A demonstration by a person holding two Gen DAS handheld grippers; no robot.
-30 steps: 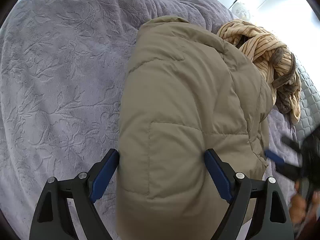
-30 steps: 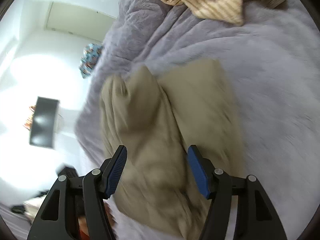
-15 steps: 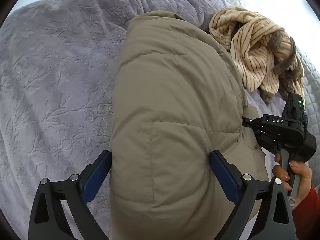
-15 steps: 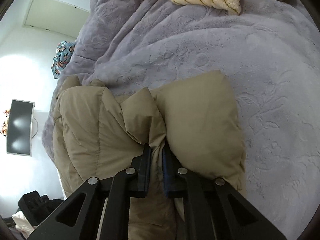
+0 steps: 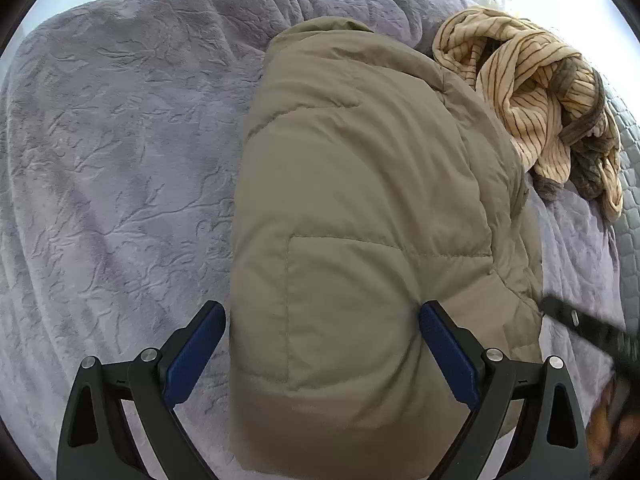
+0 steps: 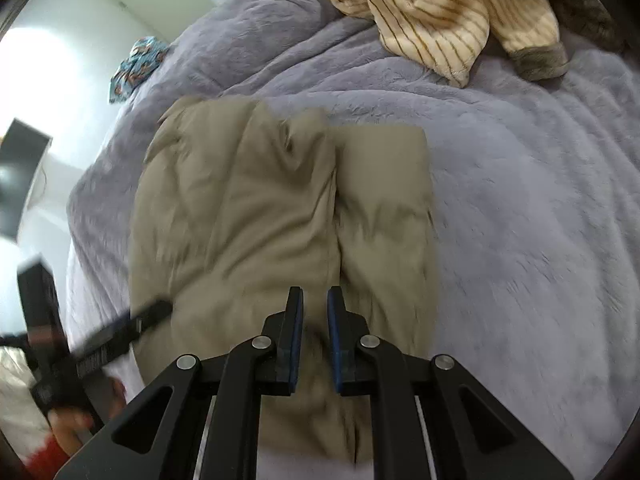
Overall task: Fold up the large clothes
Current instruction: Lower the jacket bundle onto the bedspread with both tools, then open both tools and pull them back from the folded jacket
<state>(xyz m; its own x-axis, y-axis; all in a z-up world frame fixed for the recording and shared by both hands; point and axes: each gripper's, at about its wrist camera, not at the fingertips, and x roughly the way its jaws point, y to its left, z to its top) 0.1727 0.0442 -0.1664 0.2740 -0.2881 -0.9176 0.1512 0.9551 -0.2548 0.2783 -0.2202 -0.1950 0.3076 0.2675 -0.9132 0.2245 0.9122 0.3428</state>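
Observation:
A khaki puffer jacket [image 5: 360, 208] lies folded lengthwise on the lavender bed cover [image 5: 120, 160]. My left gripper [image 5: 322, 340] is open, its blue pads astride the jacket's near end without pinching it. In the right wrist view the jacket [image 6: 260, 216] lies ahead with a fold down its middle. My right gripper [image 6: 314, 320] is nearly closed over the jacket's near edge, with a narrow gap between the pads; the view is blurred and I cannot tell whether fabric is pinched. The right gripper also shows blurred at the left wrist view's right edge [image 5: 588, 332].
A striped tan and grey garment [image 5: 536, 92] lies bunched at the far right of the bed, also in the right wrist view [image 6: 440, 12]. A patterned blue cloth [image 6: 136, 64] lies at the bed's far edge. A dark screen [image 6: 20, 168] hangs on the wall.
My right gripper closed on the jacket's fold half a second ago, and now its pads stand slightly apart and it has pulled back. The left gripper stays open around the jacket.

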